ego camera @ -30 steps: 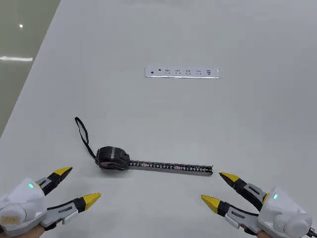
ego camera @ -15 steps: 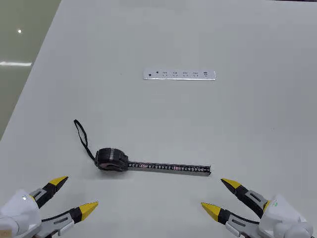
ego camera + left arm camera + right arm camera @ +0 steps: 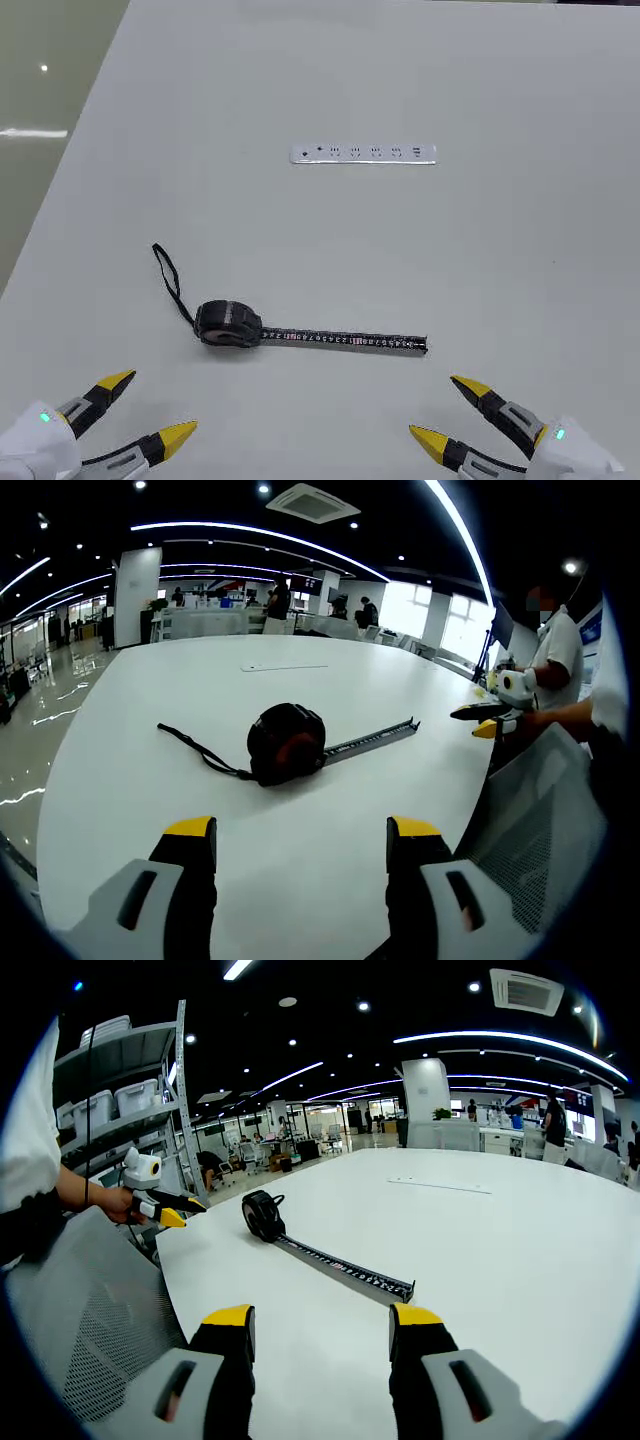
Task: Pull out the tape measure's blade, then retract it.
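Tape measure (image 3: 228,324) lies on the white table (image 3: 480,240) ahead of you, its blade (image 3: 345,340) drawn out to the right and its wrist strap (image 3: 170,278) trailing far-left. Your left gripper (image 3: 152,405) and right gripper (image 3: 440,408) hover nearer you, jaws spread, holding nothing. A power strip (image 3: 363,153) lies farther off.
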A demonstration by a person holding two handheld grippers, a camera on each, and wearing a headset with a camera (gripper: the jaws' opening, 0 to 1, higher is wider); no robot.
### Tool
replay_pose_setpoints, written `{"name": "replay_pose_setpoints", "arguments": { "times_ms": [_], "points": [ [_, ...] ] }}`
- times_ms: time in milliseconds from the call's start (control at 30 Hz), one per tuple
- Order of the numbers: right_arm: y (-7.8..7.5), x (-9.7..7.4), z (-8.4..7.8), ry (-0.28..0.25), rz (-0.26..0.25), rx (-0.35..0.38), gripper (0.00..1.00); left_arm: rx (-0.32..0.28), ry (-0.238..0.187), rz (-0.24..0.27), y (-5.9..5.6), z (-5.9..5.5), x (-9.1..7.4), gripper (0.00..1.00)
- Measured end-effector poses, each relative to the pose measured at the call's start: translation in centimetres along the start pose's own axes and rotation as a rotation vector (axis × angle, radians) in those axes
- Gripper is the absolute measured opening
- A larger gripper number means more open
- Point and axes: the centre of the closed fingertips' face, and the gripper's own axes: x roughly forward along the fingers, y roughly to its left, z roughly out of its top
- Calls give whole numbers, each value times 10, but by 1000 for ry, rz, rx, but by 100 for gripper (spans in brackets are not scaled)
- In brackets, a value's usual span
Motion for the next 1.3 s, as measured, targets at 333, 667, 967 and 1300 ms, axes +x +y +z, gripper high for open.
{"name": "replay_pose_setpoints", "arguments": {
  "times_ms": [333,667,967,1300],
  "points": [
    [0,0,-2,6,3,7,54,7,13,-2,-3,-1,1,67],
    [0,1,-4,11,4,8,53,5,15,0,-1,1,1,66],
    [1,1,-4,11,8,4,53,11,17,0,-2,0,3,66],
    [3,3,-3,7,13,6,53,-3,15,10,0,6,6,65]
  ]
}}
